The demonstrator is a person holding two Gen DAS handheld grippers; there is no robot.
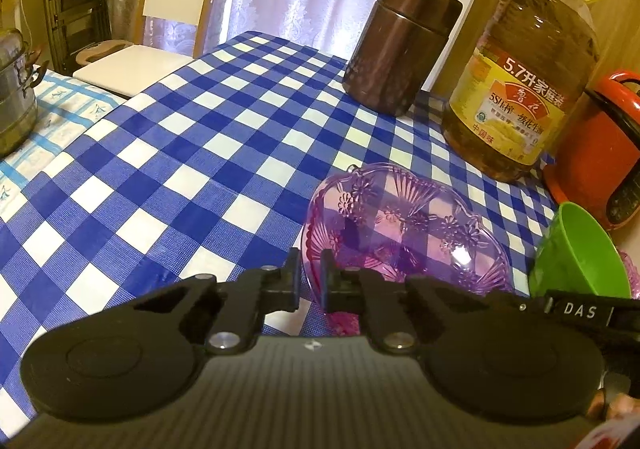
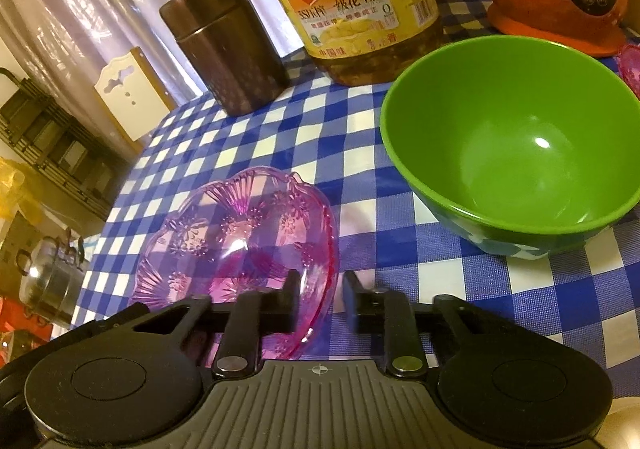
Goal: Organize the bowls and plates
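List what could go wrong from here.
1. The left gripper pinches only the thin rim of the pink dish, which is tilted; it may slip or twist out.
2. The right gripper straddles the opposite rim, fingers apart; closing off-centre could jolt the dish.
3. The green bowl and oil bottle stand close by; a swing might knock them.

A blue-checked tablecloth (image 1: 168, 153) covers the table. At its far side stand a brown canister (image 1: 400, 45), a big oil bottle (image 1: 524, 77) and a red cooker (image 1: 600, 153); a white chair (image 1: 160, 25) waits behind.
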